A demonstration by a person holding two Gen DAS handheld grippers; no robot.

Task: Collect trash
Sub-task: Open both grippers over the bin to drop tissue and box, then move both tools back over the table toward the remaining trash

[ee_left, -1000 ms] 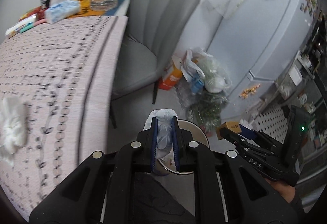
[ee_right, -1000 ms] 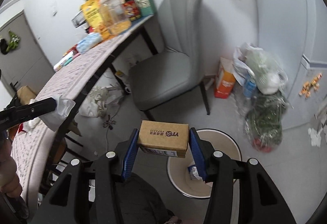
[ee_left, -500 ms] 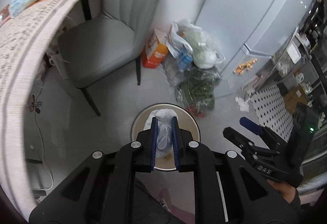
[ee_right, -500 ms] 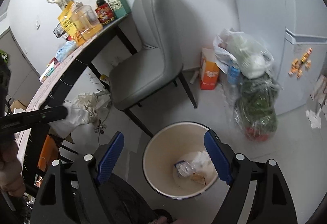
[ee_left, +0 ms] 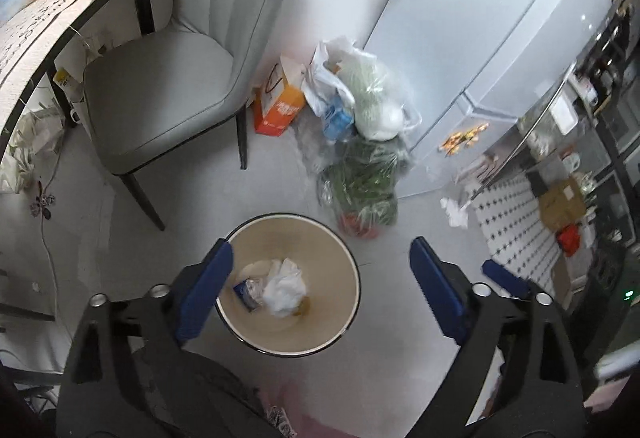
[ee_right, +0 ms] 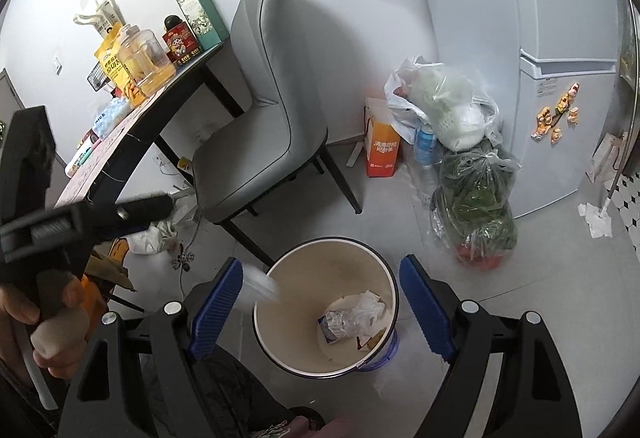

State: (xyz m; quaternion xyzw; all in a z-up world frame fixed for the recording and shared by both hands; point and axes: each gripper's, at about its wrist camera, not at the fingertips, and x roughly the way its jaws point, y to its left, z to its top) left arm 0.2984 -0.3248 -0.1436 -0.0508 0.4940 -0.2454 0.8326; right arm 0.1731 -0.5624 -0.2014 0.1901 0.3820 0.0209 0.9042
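A: What's different around the bin (ee_left: 352, 270) now?

B: Start with the big picture: both hands are over it, with the grey chair (ee_left: 160, 110) and the worktop (ee_left: 24, 50) off to one side. A second ago the worktop filled the left view; now the floor and the bin do.

A: And the grippers?

B: The left gripper (ee_left: 320, 290) had been pinched on a white wad; its jaws have just been opening and stand wide apart, with nothing between them. The right gripper (ee_right: 320, 306) (which held a small cardboard box a second ago) is also spread wide and empty.

A: So where did the trash go?

B: Into the bin. The crumpled white wad (ee_left: 286, 288) lies at the bottom beside a blue-and-white wrapper (ee_left: 250, 288), with a brown scrap at the edge that I take for the box.

A: Meaning?

B: Both drops look done; I'd judge the hands are free to fetch more.
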